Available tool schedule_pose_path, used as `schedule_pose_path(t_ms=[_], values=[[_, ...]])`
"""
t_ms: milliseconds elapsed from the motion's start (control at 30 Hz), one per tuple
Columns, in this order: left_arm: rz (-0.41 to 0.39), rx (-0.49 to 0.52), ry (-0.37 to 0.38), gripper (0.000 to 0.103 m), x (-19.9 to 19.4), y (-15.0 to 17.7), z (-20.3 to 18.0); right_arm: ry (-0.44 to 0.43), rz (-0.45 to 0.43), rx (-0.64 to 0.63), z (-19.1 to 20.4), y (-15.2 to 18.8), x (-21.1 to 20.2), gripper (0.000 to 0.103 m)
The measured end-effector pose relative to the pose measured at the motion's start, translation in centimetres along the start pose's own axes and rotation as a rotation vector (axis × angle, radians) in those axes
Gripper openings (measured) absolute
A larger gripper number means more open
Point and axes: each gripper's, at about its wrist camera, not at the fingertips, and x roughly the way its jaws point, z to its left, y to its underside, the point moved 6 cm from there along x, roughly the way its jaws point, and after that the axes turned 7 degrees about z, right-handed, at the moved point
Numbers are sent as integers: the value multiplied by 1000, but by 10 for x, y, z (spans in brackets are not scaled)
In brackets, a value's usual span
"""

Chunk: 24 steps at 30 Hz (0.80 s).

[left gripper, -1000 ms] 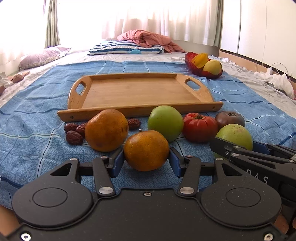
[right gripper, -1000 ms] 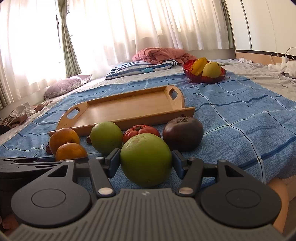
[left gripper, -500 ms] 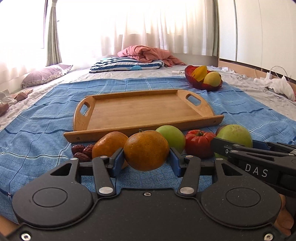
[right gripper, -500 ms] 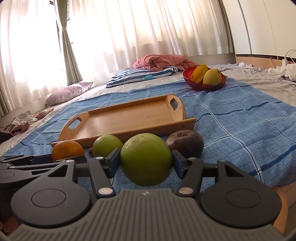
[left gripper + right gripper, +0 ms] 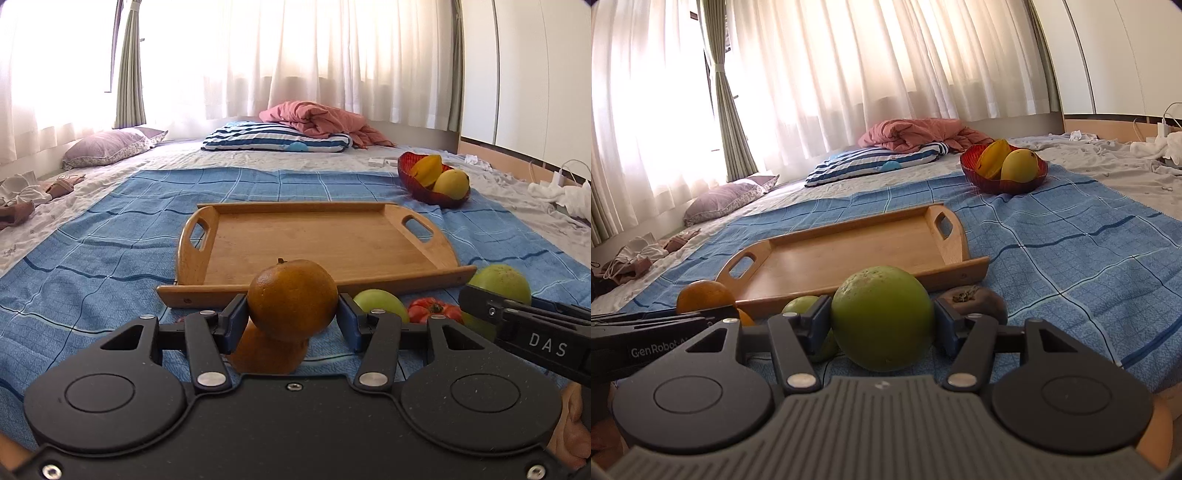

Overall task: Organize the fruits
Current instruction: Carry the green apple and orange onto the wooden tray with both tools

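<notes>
My left gripper (image 5: pixel 291 319) is shut on an orange (image 5: pixel 291 297), held above the blue blanket just short of the wooden tray (image 5: pixel 369 282). A second orange (image 5: pixel 269 354) lies under it, with a green apple (image 5: pixel 380 304) and a red tomato (image 5: pixel 434 310) to the right. My right gripper (image 5: pixel 882 325) is shut on a large green fruit (image 5: pixel 882 317), also clear of the blanket. Beside it sit a dark brown fruit (image 5: pixel 979 299) and the small green apple (image 5: pixel 801 306). The tray (image 5: pixel 849 258) holds nothing.
A red bowl (image 5: pixel 432 194) with yellow fruit stands on the blanket beyond the tray's right end. Pillows and a pink quilt (image 5: pixel 317 118) lie at the far end of the bed, under curtained windows. Loose clothes lie at the far left (image 5: pixel 635 258).
Both grippers have lifted their fruit off the blanket, the left one more. The left view has tipped up, so the fruit row now sits lower and partly behind the held orange.
</notes>
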Motion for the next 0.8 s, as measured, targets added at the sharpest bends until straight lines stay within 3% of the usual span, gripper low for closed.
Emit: schedule_pose_path(t_ms=[367,533,800], values=[[-25,-31,1,50,19,-39,34,-19,-21,19,-11,-37,23,62],[15,-80,68,50,40,-60,51,-33,-5,32,-17,-58,43,62],[78,-86,85,49,80,-83,64,-42,74,29,-24,-89,91,62]])
